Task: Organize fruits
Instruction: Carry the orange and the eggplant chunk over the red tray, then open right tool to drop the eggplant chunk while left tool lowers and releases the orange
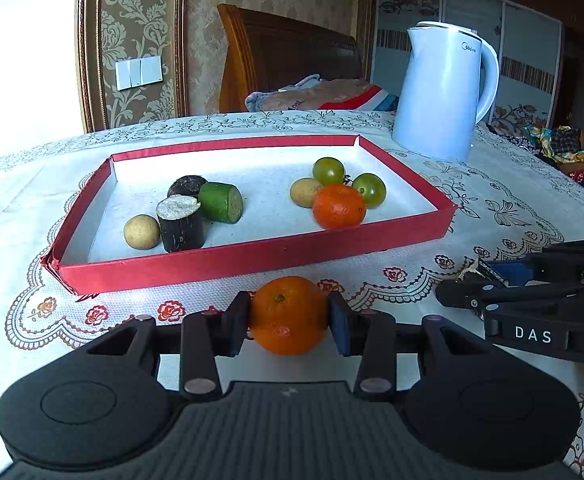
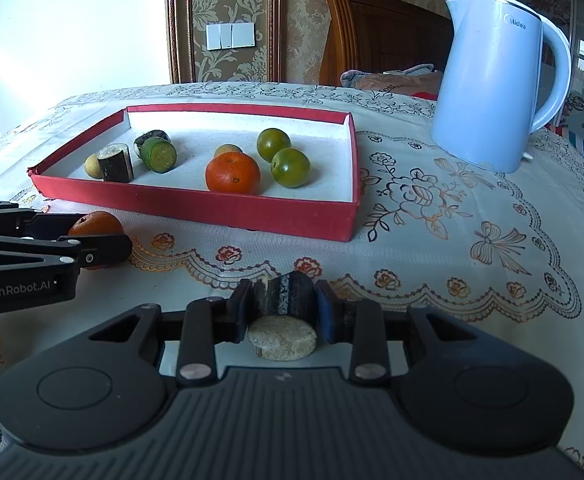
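Orange (image 1: 288,320) gripped; dark cane piece (image 2: 282,300) gripped

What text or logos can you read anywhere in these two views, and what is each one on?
"Midea": on the white kettle, near its top; it is blurred in the left wrist view.
"GenRobot.AI": on the side of the left claw.
"DAS": on the side of the right claw.
Nothing else readable.

A red tray (image 1: 252,258) with a white inside is seen in the middle of the frame. An orange mandarin (image 1: 288,320) is seen at the lower middle, between black fingers (image 1: 236,320). The counter (image 1: 431,248) is covered by a white cloth with red flowers. A pale blue kettle (image 1: 443,92) is seen at the upper right.
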{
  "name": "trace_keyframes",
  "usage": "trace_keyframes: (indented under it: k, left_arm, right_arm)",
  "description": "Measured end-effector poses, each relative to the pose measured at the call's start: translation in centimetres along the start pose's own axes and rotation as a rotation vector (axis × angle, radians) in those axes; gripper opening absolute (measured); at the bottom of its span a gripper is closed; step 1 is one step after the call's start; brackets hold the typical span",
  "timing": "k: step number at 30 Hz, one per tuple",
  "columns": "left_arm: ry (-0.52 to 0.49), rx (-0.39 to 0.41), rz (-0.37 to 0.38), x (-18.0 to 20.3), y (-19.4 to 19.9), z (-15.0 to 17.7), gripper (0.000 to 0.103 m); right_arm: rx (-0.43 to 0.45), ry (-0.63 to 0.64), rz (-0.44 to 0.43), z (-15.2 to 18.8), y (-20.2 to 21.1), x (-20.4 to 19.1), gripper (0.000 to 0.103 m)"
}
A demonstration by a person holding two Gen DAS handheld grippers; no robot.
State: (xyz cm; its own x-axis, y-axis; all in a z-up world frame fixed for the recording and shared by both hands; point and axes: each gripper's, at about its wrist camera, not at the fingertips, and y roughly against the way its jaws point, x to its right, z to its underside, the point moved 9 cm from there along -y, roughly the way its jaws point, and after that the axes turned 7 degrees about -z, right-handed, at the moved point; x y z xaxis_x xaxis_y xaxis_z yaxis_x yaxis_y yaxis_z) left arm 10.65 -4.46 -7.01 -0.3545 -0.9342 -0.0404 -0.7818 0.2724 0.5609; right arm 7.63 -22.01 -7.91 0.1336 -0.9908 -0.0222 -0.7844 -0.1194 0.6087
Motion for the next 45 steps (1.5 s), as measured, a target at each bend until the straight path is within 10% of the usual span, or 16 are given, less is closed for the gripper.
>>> trace_keyframes:
  k: [27,45]
  left_arm:
    - [0.041,0.107,-0.026,-1.0,1.2,-4.3,0.041]
    - [0.111,0.037,-0.091,-2.8,-4.6,-6.7,0.041]
  right_arm:
    - [0.087,-0.002,-0.007,-5.1,-0.3,-1.2,0.031]
    - [0.085,-0.080,0.024,-9.2,-6.5,0.5,0.031]
